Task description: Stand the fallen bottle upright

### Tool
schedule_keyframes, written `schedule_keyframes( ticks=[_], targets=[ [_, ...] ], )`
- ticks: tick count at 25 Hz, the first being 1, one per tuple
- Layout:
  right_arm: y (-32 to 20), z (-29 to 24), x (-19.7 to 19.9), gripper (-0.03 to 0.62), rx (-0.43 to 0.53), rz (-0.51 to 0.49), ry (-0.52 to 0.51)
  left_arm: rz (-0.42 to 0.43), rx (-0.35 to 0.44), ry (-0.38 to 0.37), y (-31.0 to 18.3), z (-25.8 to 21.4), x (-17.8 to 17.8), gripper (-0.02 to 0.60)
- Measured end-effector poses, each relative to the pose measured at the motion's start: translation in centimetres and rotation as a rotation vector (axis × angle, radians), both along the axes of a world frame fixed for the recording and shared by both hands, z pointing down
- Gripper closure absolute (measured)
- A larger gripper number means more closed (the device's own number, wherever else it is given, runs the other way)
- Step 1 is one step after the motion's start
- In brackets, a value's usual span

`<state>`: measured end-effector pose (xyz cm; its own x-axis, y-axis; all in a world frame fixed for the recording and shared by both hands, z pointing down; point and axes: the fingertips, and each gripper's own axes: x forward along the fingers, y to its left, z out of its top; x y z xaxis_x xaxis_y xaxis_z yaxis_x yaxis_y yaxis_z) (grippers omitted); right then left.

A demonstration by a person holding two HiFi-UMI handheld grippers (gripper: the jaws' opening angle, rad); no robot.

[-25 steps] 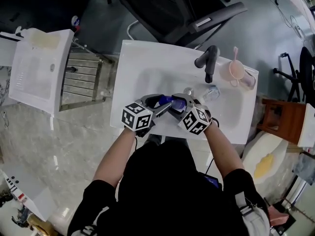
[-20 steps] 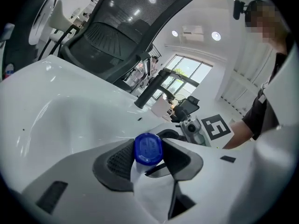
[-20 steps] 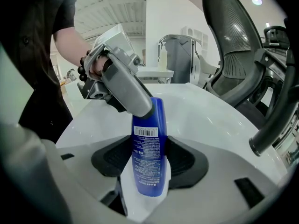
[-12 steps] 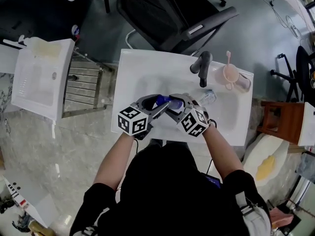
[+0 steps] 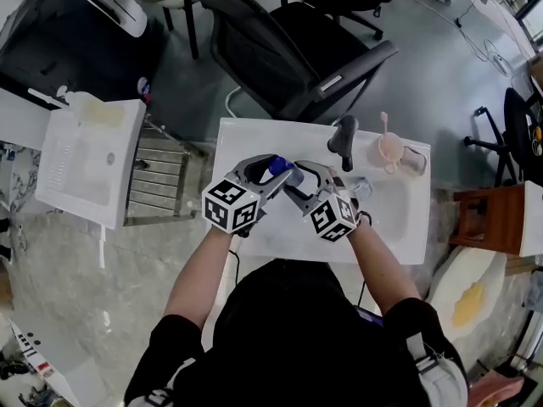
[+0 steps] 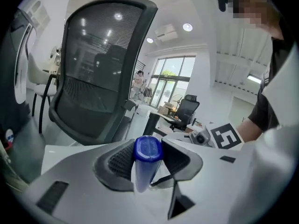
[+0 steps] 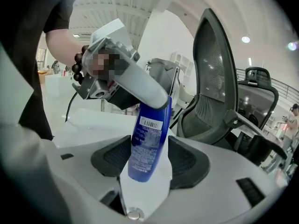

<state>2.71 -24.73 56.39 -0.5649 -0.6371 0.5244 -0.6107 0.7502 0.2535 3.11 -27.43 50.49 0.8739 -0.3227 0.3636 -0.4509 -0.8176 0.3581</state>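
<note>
A blue bottle [image 5: 281, 170] with a blue cap [image 6: 148, 149] hangs above the white sink top [image 5: 242, 138], held by both grippers. My left gripper [image 5: 273, 169] is shut on the cap end, with the cap wedged between its ribbed pads [image 6: 122, 160]. In the right gripper view the bottle [image 7: 149, 141] stands tilted with its label facing me. My right gripper [image 7: 149, 160] is shut on the lower end of the bottle. The left gripper's white finger [image 7: 138, 85] covers the bottle's upper end there.
A black faucet [image 5: 344, 134] rises at the sink's back edge. To its right are a pink cup [image 5: 389, 149] and a metal cup [image 5: 413, 161]. A clear glass [image 5: 361, 185] lies in the basin. A black office chair [image 5: 288, 49] stands behind the sink, with a white basin unit [image 5: 85, 159] at left.
Both grippers have risen together with the blue bottle between them and now sit closer to the faucet. The bottle has tipped from lying flat toward upright.
</note>
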Motion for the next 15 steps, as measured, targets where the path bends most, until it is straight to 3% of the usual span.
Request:
schedule_keyframes(
  ticks=[8,15],
  targets=[
    [1.1,-1.0,3.5,0.338,-0.058,0.138,-0.160,0.000,0.121,-0.050,-4.0,-1.9,0.5,0.393],
    [3.2,0.5,5.5,0.339,-0.110,0.193,-0.168,-0.021,0.203,-0.025,-7.2,-3.4,2.0,0.393]
  ],
)
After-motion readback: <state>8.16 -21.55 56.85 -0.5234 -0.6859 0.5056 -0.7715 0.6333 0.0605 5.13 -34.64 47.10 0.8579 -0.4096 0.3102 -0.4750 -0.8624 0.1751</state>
